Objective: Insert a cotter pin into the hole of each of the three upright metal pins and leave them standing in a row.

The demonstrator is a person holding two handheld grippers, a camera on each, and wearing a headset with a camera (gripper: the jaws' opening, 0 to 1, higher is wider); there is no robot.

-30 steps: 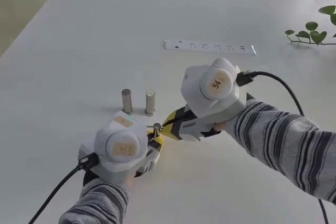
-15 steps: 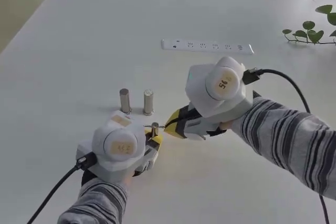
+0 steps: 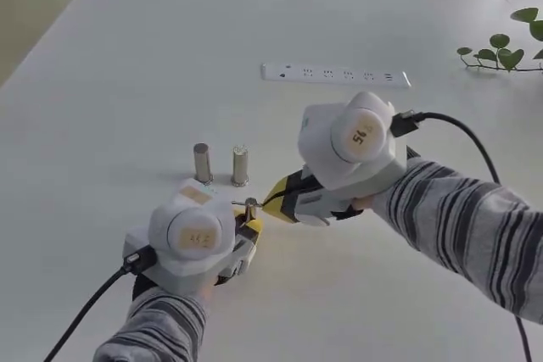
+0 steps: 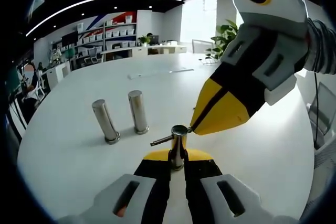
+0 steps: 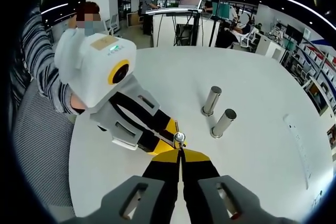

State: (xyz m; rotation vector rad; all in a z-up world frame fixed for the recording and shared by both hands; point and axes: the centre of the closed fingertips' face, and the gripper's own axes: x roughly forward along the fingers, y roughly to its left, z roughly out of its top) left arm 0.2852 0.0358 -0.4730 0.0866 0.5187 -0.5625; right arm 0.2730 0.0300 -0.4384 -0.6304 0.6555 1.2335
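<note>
Left hand-held gripper (image 4: 177, 158) clamps an upright metal pin (image 4: 178, 142) low on the tabletop (image 4: 79, 93) — a cotter pin (image 4: 161, 140) pokes through its hole toward 9 o'clock, its other end pinched by the right hand-held gripper (image 5: 180, 153). Second pin (image 4: 137, 111) and third pin (image 4: 105, 121) stand at 10 o'clock.

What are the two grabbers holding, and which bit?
Left gripper grips the metal pin by its lower shaft. Right gripper pinches the cotter pin by its near end.
</note>
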